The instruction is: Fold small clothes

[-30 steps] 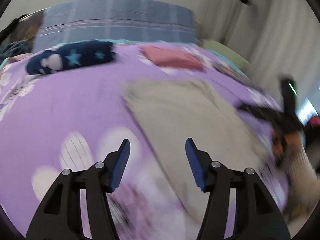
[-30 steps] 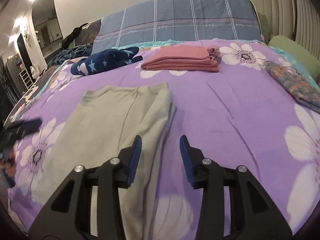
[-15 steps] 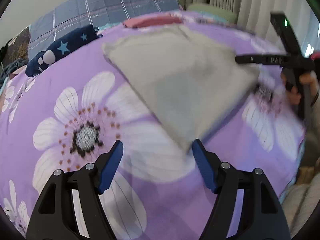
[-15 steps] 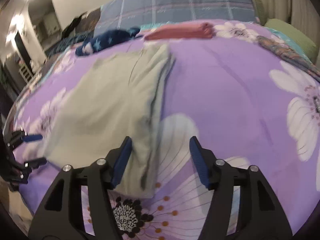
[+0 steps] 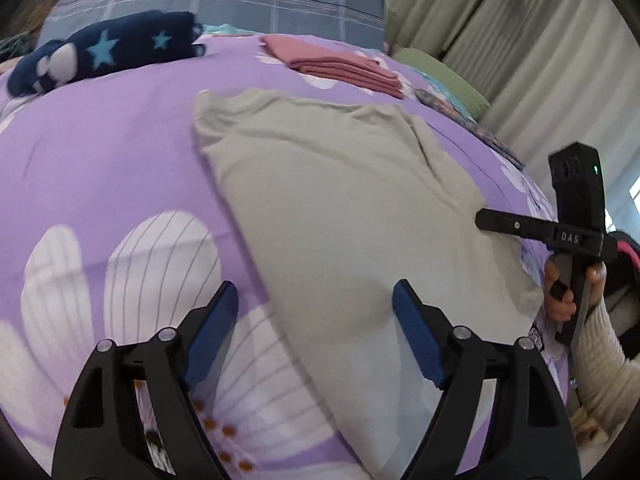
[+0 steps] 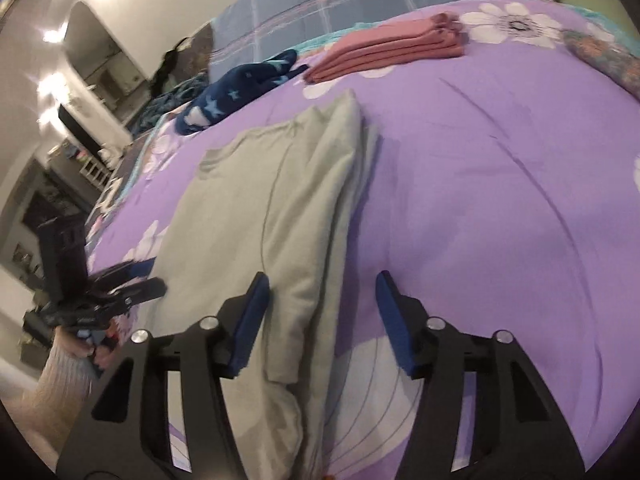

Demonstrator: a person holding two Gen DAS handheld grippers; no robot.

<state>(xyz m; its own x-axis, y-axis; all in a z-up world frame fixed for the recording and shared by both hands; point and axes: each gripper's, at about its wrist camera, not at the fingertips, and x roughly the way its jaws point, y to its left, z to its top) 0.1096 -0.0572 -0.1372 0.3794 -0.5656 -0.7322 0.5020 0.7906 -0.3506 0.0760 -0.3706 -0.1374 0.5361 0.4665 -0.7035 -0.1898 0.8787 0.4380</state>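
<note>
Left claw (image 5: 314, 312) spread, holding nothing, low over near edge of grey shirt (image 5: 340, 200). Right claw (image 6: 322, 308) spread too, straddling shirt's doubled side edge. Shirt flat on purple bed cover (image 6: 500, 200), sides look tucked in; crosswise fold likely left. Farther back: pink folded pile (image 6: 392, 50) done, navy star garment (image 5: 104, 46) seemingly unfolded.

Both wrist views sit low at the bed's (image 5: 100, 152) near edge, facing the headboard; both share the grey garment (image 5: 340, 208) (image 6: 256, 216).

"DAS" is printed on the right tongs (image 5: 520, 227).
</note>
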